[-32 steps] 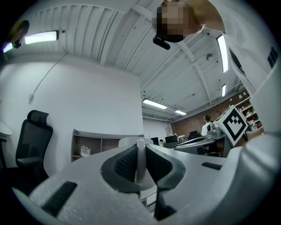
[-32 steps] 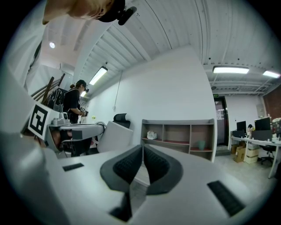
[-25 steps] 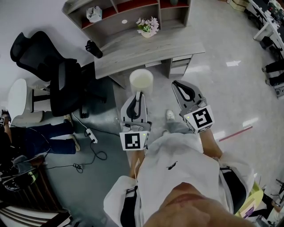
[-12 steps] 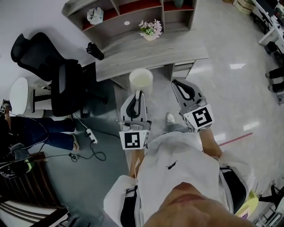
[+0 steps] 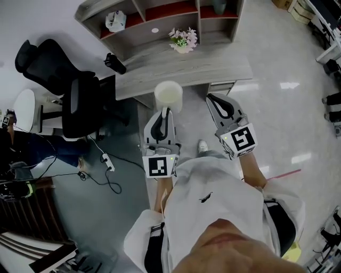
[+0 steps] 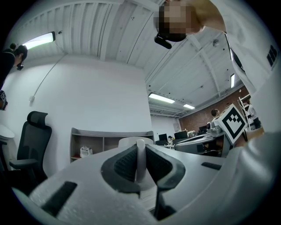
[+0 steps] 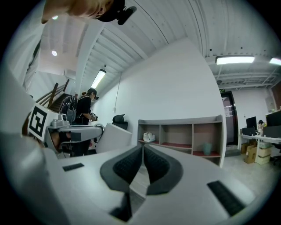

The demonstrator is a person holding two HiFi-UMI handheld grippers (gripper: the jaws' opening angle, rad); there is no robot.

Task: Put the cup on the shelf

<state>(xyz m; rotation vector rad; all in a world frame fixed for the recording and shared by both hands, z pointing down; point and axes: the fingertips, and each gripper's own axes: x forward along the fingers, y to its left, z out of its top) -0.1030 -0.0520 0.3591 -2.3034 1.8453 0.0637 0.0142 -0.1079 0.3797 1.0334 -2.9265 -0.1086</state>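
A white cup (image 5: 168, 95) hangs in front of me, upright, with my left gripper (image 5: 167, 111) shut on its near wall. In the left gripper view that wall (image 6: 140, 160) stands as a thin white strip pinched between the black pads (image 6: 123, 163). My right gripper (image 5: 214, 100) is to the right of the cup, shut and empty; its pads (image 7: 154, 163) meet with nothing between them. The grey shelf (image 5: 160, 15) with red-lined compartments stands on the back of a desk (image 5: 213, 63) ahead. From the right gripper view the cup (image 7: 115, 136) shows at the left.
On the desk stand a flower pot (image 5: 183, 40) and a black object (image 5: 114, 62). The shelf holds a white object (image 5: 112, 20) and a green cup (image 7: 207, 148). A black office chair (image 5: 64, 85) and a white stool (image 5: 21, 114) stand left; cables and a power strip (image 5: 105, 159) lie on the floor.
The desk and shelf have slid lower and nearer in the head view. Both grippers and the cup keep their places in front of me.
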